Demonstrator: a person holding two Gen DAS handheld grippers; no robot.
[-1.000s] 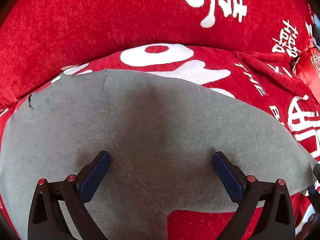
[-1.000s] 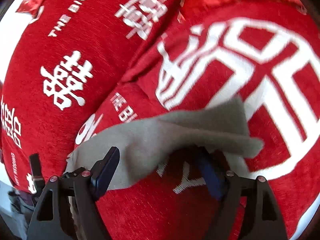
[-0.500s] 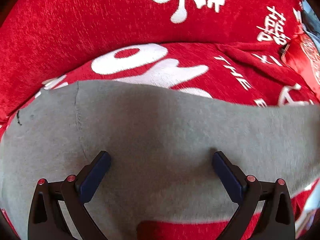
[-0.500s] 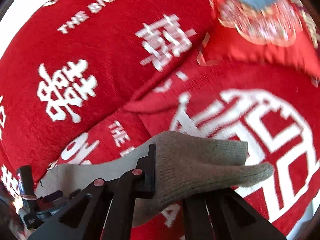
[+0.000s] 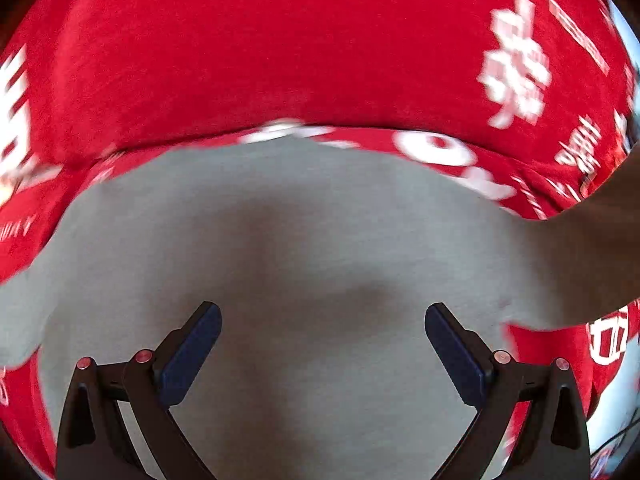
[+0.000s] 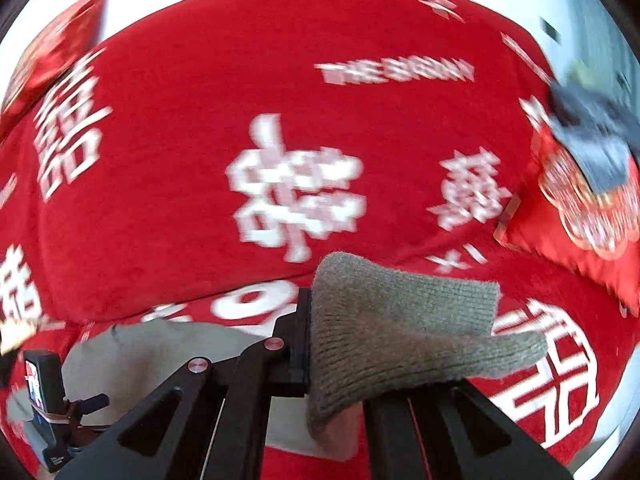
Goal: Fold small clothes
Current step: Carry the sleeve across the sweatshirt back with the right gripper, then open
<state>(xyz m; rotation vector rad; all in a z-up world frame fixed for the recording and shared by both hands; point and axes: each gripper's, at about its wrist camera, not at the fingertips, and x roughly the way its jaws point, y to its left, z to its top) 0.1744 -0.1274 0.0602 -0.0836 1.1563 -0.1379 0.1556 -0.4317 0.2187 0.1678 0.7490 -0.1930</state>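
Grey knit cloth pinched at one edge, spread over red sofa cover

Grey knit cloth [image 5: 304, 240] spread flat across red cover [image 5: 280, 48] with white lettering, well in from every edge of that cover visible in the left wrist view. Left gripper [image 5: 323, 354] above the cloth, jaws wide apart, nothing between the dark blue pads [image 5: 188, 356], no contact with the fabric to be made out. One end of the cloth lifted off the cover toward the right edge of that view, rising out of frame in shadow.

Right gripper [image 6: 340, 344] closed tight on a bunched fold of the same cloth [image 6: 400, 332]; black fingers [image 6: 296, 344] pressed against the knit from the left, the other side hidden behind the fabric. Fold raised off the cover, a ribbed flap sticking out to the right past the jaws, loose end hanging free. Rest of the cloth [image 6: 168, 356] lying pale and flat on the cover at lower left of the right wrist view, with the other gripper's body [image 6: 48, 404] above it near the lower left corner.

Red cushion [image 6: 580, 216] with a round gold pattern resting on the cover toward its right edge; a dark blue-grey folded item [image 6: 596, 148] on top of the cushion, too blurred to identify. Second red cushion [image 6: 60, 44] at the upper left corner, against a white wall.
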